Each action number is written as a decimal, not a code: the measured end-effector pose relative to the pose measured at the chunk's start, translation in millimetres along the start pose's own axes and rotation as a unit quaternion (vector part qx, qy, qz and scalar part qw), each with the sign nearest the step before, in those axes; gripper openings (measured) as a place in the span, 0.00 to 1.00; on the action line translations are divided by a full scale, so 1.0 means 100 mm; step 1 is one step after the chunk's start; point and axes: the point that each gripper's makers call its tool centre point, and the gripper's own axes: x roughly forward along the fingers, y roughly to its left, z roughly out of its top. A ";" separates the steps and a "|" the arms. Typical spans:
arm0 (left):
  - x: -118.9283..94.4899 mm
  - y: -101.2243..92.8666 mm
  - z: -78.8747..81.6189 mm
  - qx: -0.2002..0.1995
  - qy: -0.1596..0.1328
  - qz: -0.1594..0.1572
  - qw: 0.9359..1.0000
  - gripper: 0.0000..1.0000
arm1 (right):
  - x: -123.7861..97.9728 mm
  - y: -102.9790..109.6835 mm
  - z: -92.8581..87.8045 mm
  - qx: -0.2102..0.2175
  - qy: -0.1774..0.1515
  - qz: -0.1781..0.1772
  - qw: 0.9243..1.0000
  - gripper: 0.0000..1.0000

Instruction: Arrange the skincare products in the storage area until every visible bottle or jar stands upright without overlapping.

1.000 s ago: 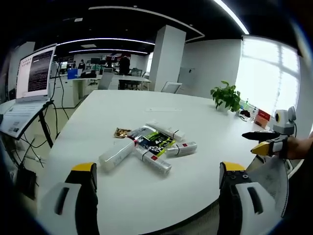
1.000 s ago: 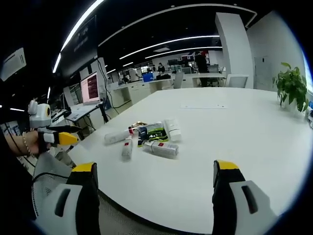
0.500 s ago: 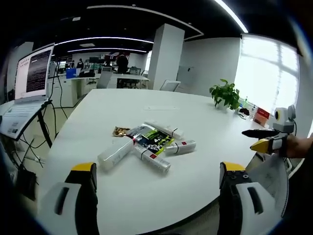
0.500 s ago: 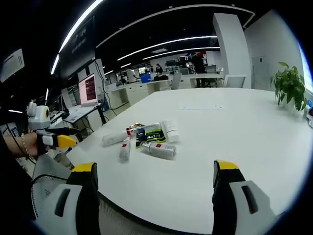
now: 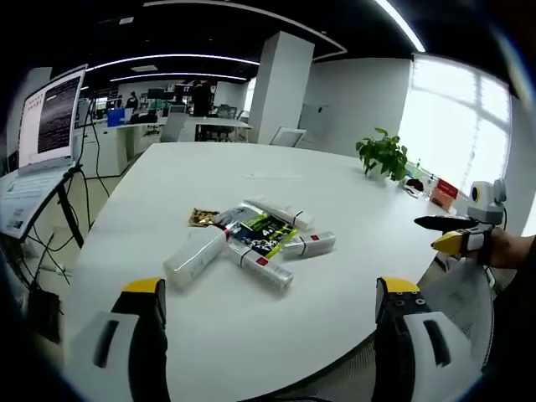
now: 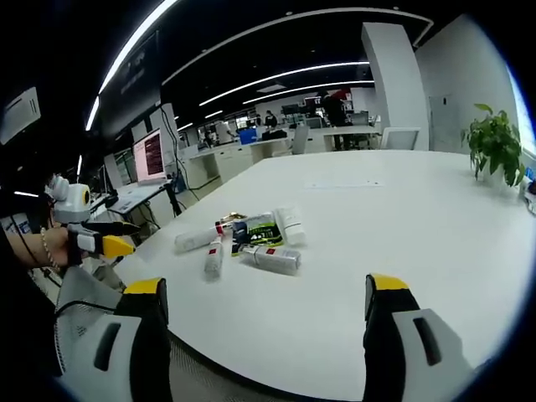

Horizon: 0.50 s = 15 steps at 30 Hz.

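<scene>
Several skincare tubes lie on their sides in a loose pile on the white table (image 5: 352,201). A large white tube (image 5: 194,255) points toward me. A green and black packet (image 5: 265,235) overlaps tubes with red labels (image 5: 308,244), and a gold sachet (image 5: 202,219) lies behind. My left gripper (image 5: 270,289) hangs open above the near table edge, short of the pile. In the right gripper view the same pile (image 6: 255,239) lies ahead and to the left. My right gripper (image 6: 264,289) is open too, with nothing between its jaws. Each gripper shows in the other's view: the right gripper (image 5: 459,240), the left gripper (image 6: 99,244).
A potted plant (image 5: 384,156) (image 6: 496,142) stands near the table's far edge, with small items and a red box (image 5: 445,195) beside it. A laptop on a stand (image 5: 43,134) is off the table to the left. Grey mesh chair backs (image 5: 462,295) (image 6: 84,295) sit at the near edge.
Both views have shifted slightly with the hands, the left one tilting a little nearer the pile. The products lie as before and both grippers stay open.
</scene>
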 end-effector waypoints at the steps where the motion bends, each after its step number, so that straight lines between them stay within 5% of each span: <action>1: 0.01 0.02 -0.01 0.001 0.003 -0.001 1.000 0.97 | 0.00 -0.01 0.00 0.000 0.000 -0.001 1.000 0.97; 15: 0.32 0.27 0.11 0.026 0.053 -0.029 0.998 0.93 | 0.03 -0.04 -0.01 -0.006 0.005 -0.008 1.000 0.94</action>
